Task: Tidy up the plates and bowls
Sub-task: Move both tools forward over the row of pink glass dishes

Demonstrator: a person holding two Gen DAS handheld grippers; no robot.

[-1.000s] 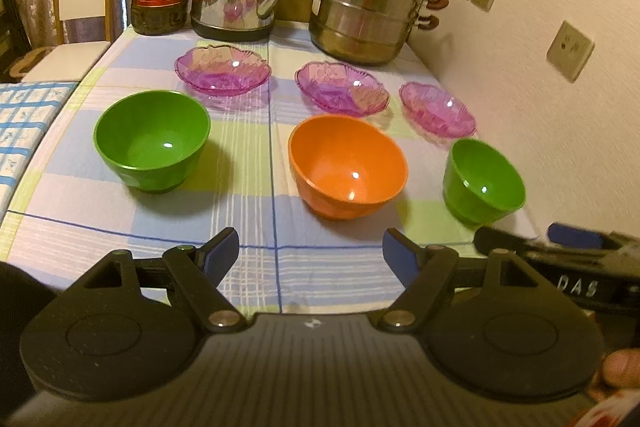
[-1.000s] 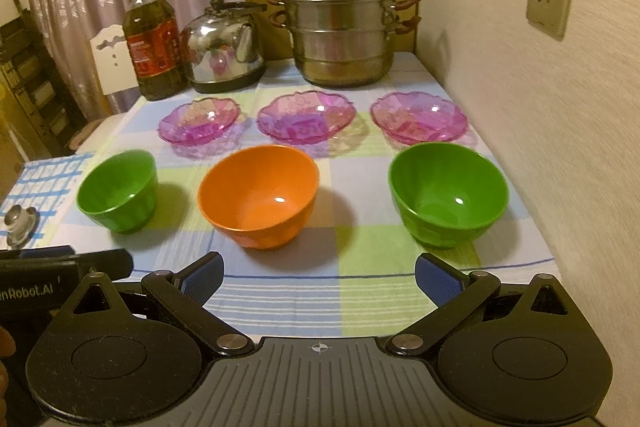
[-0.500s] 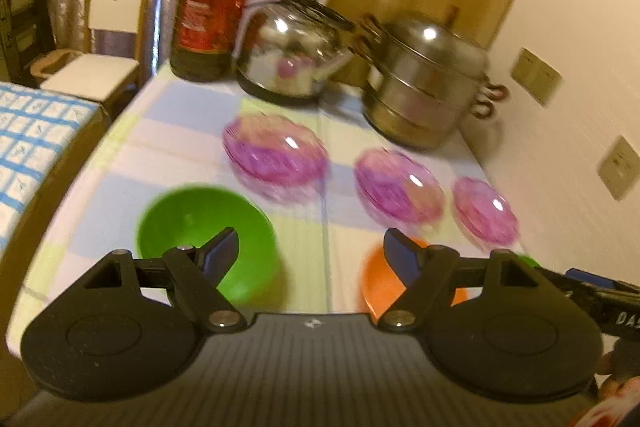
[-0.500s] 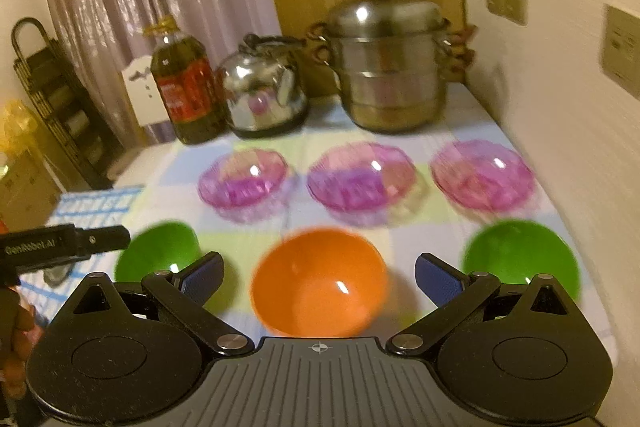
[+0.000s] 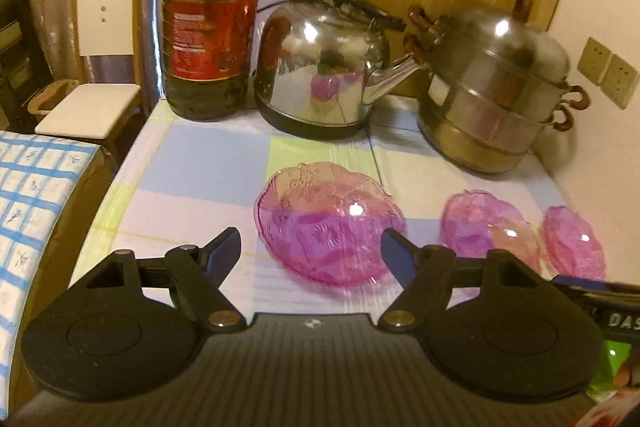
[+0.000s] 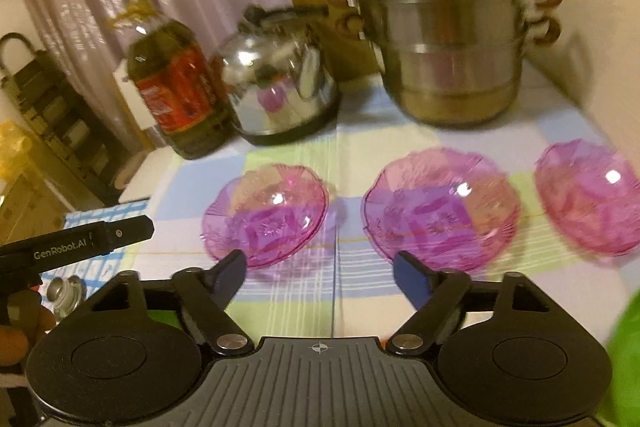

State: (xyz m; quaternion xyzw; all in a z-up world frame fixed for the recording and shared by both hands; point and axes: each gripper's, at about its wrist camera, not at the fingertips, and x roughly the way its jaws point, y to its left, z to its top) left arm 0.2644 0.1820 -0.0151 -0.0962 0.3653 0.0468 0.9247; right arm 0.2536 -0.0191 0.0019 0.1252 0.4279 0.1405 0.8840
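Observation:
Three pink glass plates stand in a row on the checked tablecloth. In the left wrist view the left plate (image 5: 330, 223) lies just beyond my open left gripper (image 5: 311, 247), with the middle plate (image 5: 486, 223) and right plate (image 5: 574, 241) further right. In the right wrist view my open right gripper (image 6: 320, 269) is above the gap between the left plate (image 6: 266, 215) and middle plate (image 6: 440, 205); the right plate (image 6: 590, 197) is at the edge. A green bowl (image 6: 624, 359) shows at the lower right. Both grippers are empty.
An oil bottle (image 5: 210, 23), a steel kettle (image 5: 324, 67) and a stacked steamer pot (image 5: 496, 91) stand along the table's back. The wall runs along the right side. A white chair (image 5: 94, 83) and a blue-checked surface (image 5: 28, 211) are at the left.
Both grippers have moved forward over the table toward the pink plates. The green and orange bowls have dropped out of view beneath them. Both grippers stay open.

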